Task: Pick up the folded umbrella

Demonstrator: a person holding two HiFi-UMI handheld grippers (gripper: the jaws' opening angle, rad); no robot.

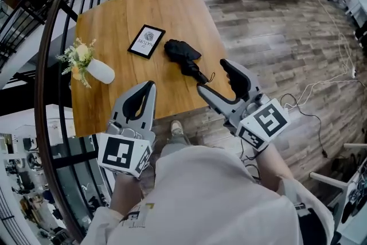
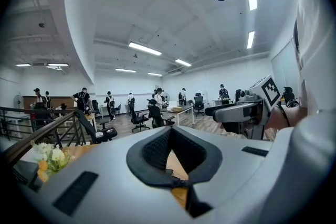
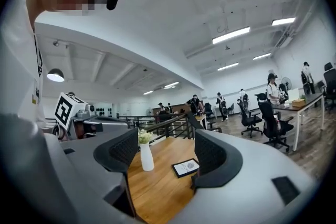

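Closest in: left tool, jaws closed tip to tip, nothing held. Beside it, right tool, jaws wide apart, empty, over the near edge of the tabletop. Off left, upright white vase with flowers. Just beyond the right tool, black folded umbrella lying flat, untouched. Left of that, framed card.

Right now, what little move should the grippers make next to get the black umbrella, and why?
Probably ease the right gripper forward and down over the near end of the umbrella. Its jaws stand apart and empty, close beside the umbrella on the table, while the left gripper is shut and farther off.
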